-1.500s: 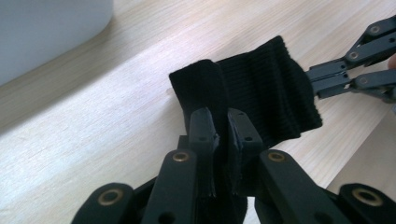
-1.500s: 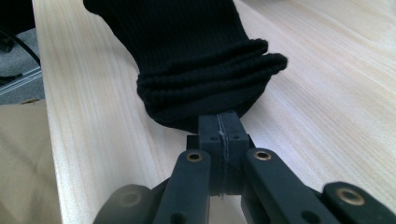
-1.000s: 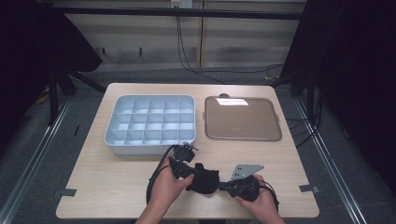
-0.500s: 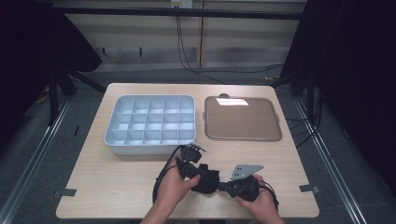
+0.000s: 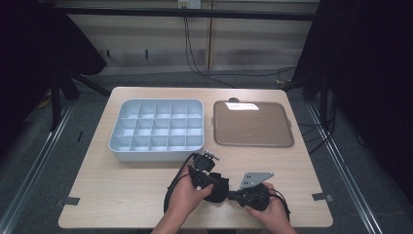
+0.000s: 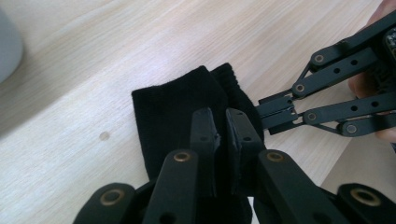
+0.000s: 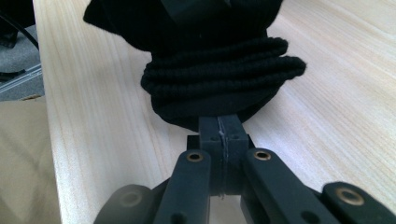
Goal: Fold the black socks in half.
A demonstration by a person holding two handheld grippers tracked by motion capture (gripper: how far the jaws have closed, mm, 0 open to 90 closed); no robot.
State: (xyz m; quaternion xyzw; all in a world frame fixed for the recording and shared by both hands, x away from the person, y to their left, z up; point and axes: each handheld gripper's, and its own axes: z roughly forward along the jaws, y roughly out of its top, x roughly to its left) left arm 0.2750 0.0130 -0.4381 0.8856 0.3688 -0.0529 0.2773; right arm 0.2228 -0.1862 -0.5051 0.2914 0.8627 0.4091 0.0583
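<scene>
A black sock (image 5: 219, 191) lies bunched on the wooden table (image 5: 122, 190) near its front edge, between both hands. In the left gripper view my left gripper (image 6: 219, 122) is shut on the flat part of the sock (image 6: 168, 105), coming from above. My right gripper (image 7: 219, 127) is shut on the sock's ribbed cuff (image 7: 219, 77), low over the table. The right gripper (image 6: 276, 112) also appears at the right of the left gripper view, pinching the sock's edge. In the high view the left gripper (image 5: 210, 181) and right gripper (image 5: 233, 196) meet at the sock.
A pale blue-grey tray with several compartments (image 5: 113, 146) stands behind the hands at centre left. A flat brown tray (image 5: 253, 124) lies to its right. Bare wood stretches left of the hands. The table's front edge is just below the grippers.
My left hand and gripper have shifted a little to the right, closer to the right gripper. The right gripper has stayed put, and the sock is bunched tighter between them.
</scene>
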